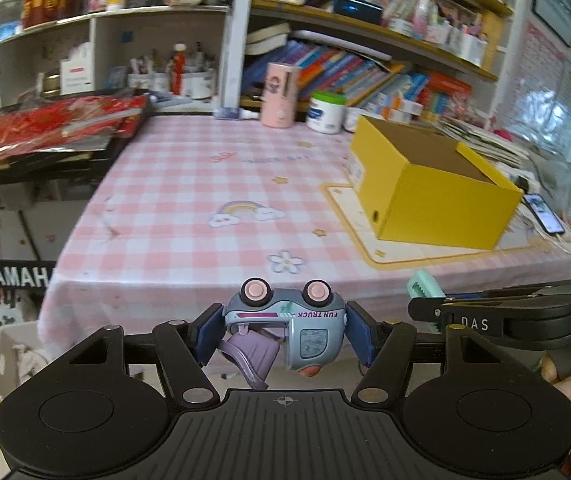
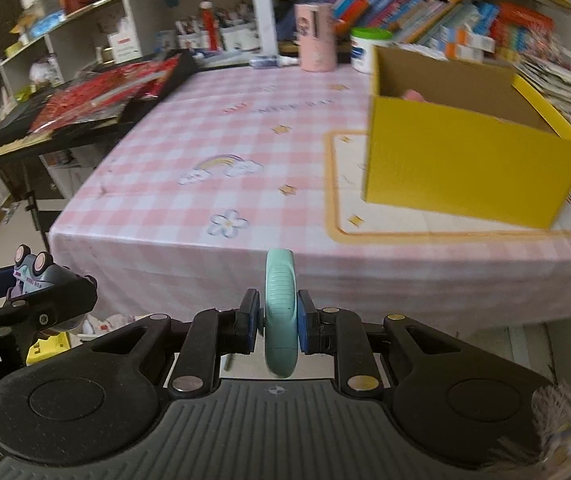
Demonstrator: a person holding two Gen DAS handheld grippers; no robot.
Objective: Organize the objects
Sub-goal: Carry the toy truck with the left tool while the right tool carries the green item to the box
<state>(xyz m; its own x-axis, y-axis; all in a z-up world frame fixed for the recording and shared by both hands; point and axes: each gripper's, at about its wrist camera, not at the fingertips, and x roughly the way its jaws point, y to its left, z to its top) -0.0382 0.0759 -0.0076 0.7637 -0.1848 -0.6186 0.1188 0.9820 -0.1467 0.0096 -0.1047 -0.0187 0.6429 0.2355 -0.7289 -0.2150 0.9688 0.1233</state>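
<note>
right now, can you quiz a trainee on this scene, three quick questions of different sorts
1. True or false: the blue toy truck in the left gripper is held wheels up.
2. What is clamped in the right gripper? A) pink cup B) mint-green plastic clip C) phone
3. Fill in: the open yellow cardboard box stands on a cream mat with a ____ border.

Key: 1 true; 2 B; 3 yellow
</note>
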